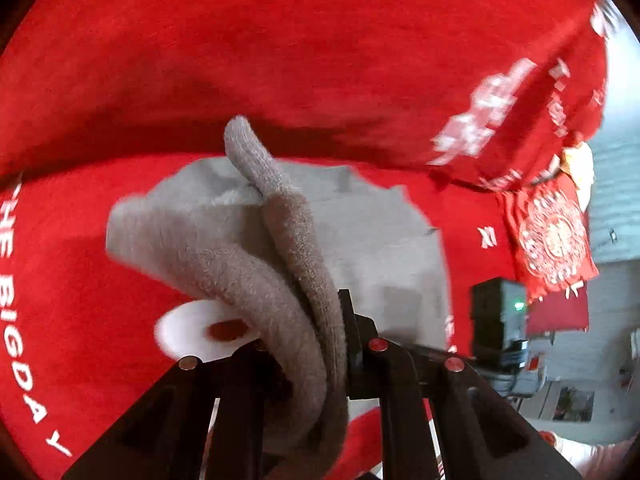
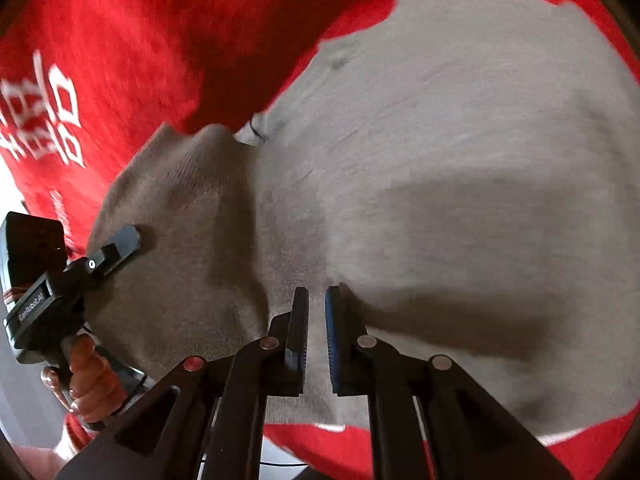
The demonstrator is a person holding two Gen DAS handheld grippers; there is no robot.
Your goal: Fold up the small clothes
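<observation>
one grey garment [image 1: 256, 248] bunches between the left gripper [image 1: 304, 344] jaws, clamped; right gripper [image 2: 316, 320] jaws narrow, over it, at 6 o'clock.

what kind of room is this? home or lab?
Hard to tell; probably a home room. A red printed cloth covers the work surface under the grey garment, and red printed hangings sit against a pale wall.

Grey knit garment [image 1: 256, 264]: folds are covering the left tongs' [image 1: 316, 344] fingertips. Red cloth [image 1: 280, 40]: white lettering is smearing at right, too blurred to read, and running past the left edge.
</observation>
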